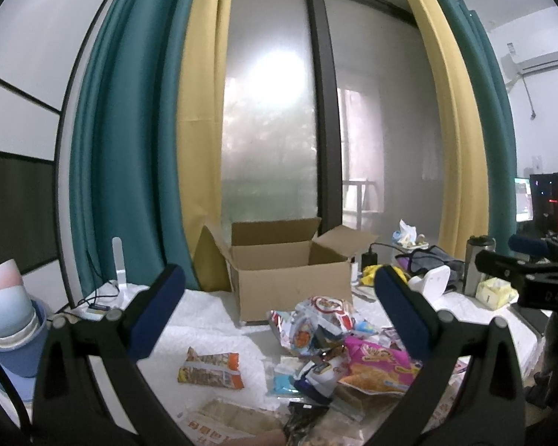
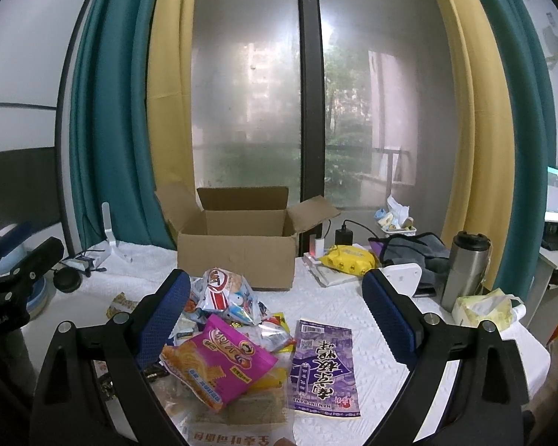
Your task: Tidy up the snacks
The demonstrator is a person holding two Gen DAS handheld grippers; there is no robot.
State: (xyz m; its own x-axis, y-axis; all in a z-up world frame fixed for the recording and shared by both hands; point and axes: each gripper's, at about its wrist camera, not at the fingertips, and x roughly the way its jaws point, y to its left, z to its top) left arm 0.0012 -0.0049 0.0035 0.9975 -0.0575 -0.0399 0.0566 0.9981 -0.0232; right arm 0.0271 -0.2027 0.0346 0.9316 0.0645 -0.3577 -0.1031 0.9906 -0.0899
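Observation:
An open cardboard box (image 1: 290, 278) (image 2: 238, 256) stands at the back of the white table, flaps up. In front of it lies a heap of snack packets: a pink bag (image 1: 375, 368) (image 2: 219, 360), a red-and-white bag (image 1: 323, 310) (image 2: 223, 286), an orange packet (image 1: 212, 369) apart to the left, and a purple packet (image 2: 323, 364) flat to the right. My left gripper (image 1: 279, 316) hangs open above the heap, nothing between its blue pads. My right gripper (image 2: 275, 319) is open too, over the pink bag and purple packet.
Stacked bowls (image 1: 7, 319) sit at the left edge. A steel flask (image 2: 465, 271), tissue pack (image 2: 483, 308), yellow bag (image 2: 349, 260), dark cloth (image 2: 413, 249) and charger (image 2: 344, 238) crowd the right back. Curtains and a window rise behind the table. A white stand (image 2: 108, 234) is at left.

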